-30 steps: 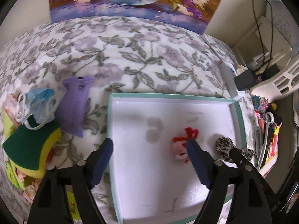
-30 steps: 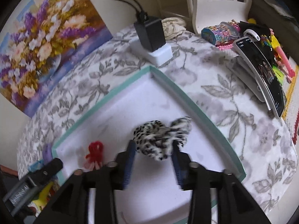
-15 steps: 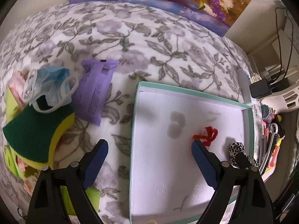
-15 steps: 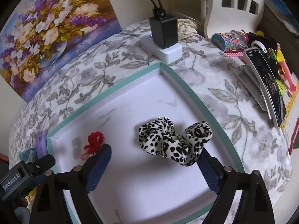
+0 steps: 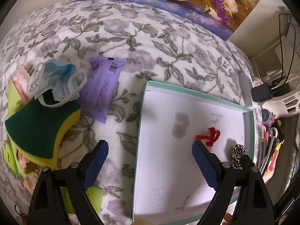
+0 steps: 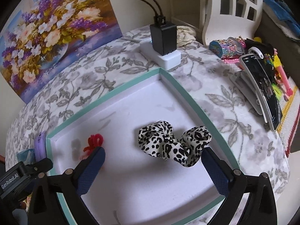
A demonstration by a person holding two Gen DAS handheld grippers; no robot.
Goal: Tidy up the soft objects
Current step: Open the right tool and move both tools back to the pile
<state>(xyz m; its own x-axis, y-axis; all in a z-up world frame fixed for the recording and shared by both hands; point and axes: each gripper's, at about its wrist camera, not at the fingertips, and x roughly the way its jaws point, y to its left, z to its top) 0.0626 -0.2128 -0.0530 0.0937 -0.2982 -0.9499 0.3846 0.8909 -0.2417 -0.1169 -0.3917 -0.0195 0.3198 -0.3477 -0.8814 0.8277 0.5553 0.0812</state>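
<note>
**Loose pile lies off the tray's left edge, on the left gripper's side**

The right gripper (image 6: 152, 166) hangs over the teal-rimmed tray (image 6: 189, 95) with its jaws opening wide; the leopard-print scrunchie (image 6: 173, 143) lies flat on the tray floor between the pads, and neither pad presses on it. It sits toward the tray's right edge, its long axis running roughly from pad to pad. The small red yarn bow (image 6: 94, 141) lies on the same floor, toward the tray's left edge.

The left gripper (image 5: 150, 150) is also spread wide and holds nothing. It straddles the tray's left rim: one blue pad hangs over the floral cloth (image 5: 131, 30), the other over the tray floor just beside the red bow.

What is left to tidy lies on the cloth beyond the tray's left edge: a purple packet (image 5: 102, 90), a blue face mask (image 5: 56, 78), and a green-and-yellow sponge (image 5: 37, 129), the mask draped partly on the sponge. The purple packet is the nearest of these to the tray, its long axis slanting up and away from the rim, so it runs roughly lengthwise between the left pads rather than across them. Judged from this layout, the left hand is the nearer one for the next pick, and the whole tray lies between the right gripper and the pile.
</note>
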